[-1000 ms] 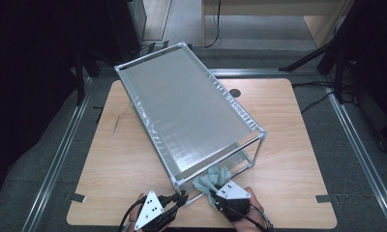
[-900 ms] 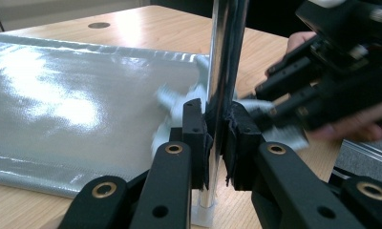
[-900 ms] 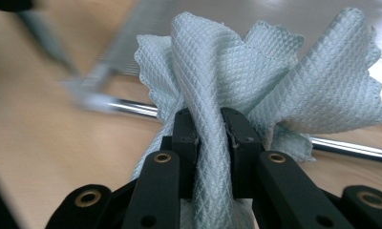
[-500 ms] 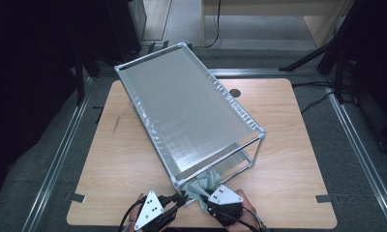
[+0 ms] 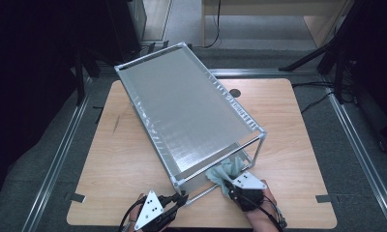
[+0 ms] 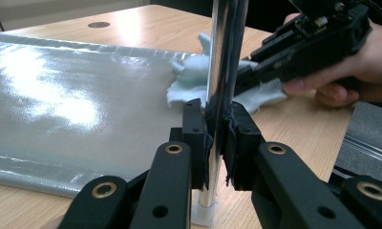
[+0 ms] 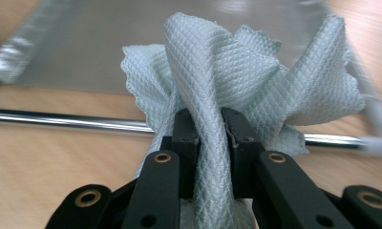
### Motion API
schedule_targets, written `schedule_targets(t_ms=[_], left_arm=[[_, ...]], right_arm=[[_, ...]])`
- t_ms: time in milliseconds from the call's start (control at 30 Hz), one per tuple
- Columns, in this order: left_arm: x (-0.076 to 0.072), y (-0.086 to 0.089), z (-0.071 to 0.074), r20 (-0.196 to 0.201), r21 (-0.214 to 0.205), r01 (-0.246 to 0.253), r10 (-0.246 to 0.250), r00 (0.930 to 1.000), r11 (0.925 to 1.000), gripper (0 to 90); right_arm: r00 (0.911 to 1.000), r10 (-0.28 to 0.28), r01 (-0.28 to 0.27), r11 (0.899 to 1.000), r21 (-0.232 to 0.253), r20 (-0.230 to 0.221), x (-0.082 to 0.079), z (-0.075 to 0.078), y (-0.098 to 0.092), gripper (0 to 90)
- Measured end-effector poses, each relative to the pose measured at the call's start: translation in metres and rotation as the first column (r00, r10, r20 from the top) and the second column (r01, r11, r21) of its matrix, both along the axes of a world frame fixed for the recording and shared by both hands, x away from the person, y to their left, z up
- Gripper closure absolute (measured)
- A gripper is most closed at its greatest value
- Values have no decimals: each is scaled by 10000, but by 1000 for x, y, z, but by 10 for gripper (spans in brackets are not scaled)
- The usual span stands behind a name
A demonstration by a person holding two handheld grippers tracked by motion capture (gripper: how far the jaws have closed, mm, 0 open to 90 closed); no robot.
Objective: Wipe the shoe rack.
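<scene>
Item: metal-framed rack (image 5: 182, 101) with silvery fabric shelf, set diagonally on wooden table (image 5: 303, 140), running from 11 o'clock to 5 o'clock in the high view. Left gripper (image 5: 178, 199), at 6 o'clock: jaws clamped on the rack's chrome corner post (image 6: 222, 71). Right gripper (image 5: 229, 186), at 5 o'clock: jaws pinched together on a bunched pale blue cloth (image 7: 237, 76), which lies at the rack's near end, touching the lower chrome rail (image 7: 60, 119).

Pale blue waffle cloth (image 7: 256, 81) bunched, beside upright chrome rack post (image 6: 222, 71).
</scene>
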State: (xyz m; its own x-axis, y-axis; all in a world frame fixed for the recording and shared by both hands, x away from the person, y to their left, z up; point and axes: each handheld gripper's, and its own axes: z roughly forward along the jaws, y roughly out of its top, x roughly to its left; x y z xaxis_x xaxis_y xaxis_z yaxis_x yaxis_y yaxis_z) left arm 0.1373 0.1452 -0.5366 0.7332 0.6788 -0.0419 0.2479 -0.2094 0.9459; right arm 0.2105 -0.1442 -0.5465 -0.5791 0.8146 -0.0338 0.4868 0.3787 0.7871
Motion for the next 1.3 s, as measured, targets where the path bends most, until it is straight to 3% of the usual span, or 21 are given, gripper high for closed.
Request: schedule_targets(t_ms=[267, 433, 567, 700, 767, 1033, 1100, 1167, 1233, 1300], left_arm=[[0, 0, 0, -1, 6, 12, -12, 10000, 10000, 813], [0, 0, 0, -2, 29, 9, -9, 10000, 10000, 813], [0, 0, 0, 1, 33, 15, -15, 10000, 10000, 814], [0, 0, 0, 1, 31, 22, -22, 10000, 10000, 813], [0, 0, 0, -2, 31, 24, -24, 10000, 10000, 813], [0, 0, 0, -21, 14, 43, -43, 10000, 10000, 813], [1, 0, 0, -16, 42, 49, -49, 10000, 10000, 813], [1, 0, 0, -29, 33, 48, -48, 10000, 10000, 813], [1, 0, 0, -29, 31, 48, -47, 10000, 10000, 813], [1, 0, -1, -39, 7, 47, -47, 10000, 10000, 813]], right_arm=[[9921, -1243, 1237, 9919, 272, 197, 10, 9, -39, 780], [9865, -1603, 1600, 9870, 118, 329, 12, 13, -59, 779], [9755, -2148, 2155, 9764, -103, 465, 15, 14, -78, 778], [9514, -3054, 3054, 9522, 68, 394, 18, 16, -103, 779], [9339, -3558, 3554, 9346, 156, 362, 19, 17, -117, 781], [8800, -4747, 4734, 8794, 498, 169, 20, 19, -148, 782], [8791, -4766, 4750, 8773, 685, 88, 20, 19, -151, 754], [8866, -4625, 4596, 8826, 989, 69, 19, 21, -150, 631], [8935, -4482, 4409, 8875, 1339, 289, 18, 26, -148, 483], [8971, -4364, 4209, 8918, 1659, 694, 14, 36, -141, 401]])
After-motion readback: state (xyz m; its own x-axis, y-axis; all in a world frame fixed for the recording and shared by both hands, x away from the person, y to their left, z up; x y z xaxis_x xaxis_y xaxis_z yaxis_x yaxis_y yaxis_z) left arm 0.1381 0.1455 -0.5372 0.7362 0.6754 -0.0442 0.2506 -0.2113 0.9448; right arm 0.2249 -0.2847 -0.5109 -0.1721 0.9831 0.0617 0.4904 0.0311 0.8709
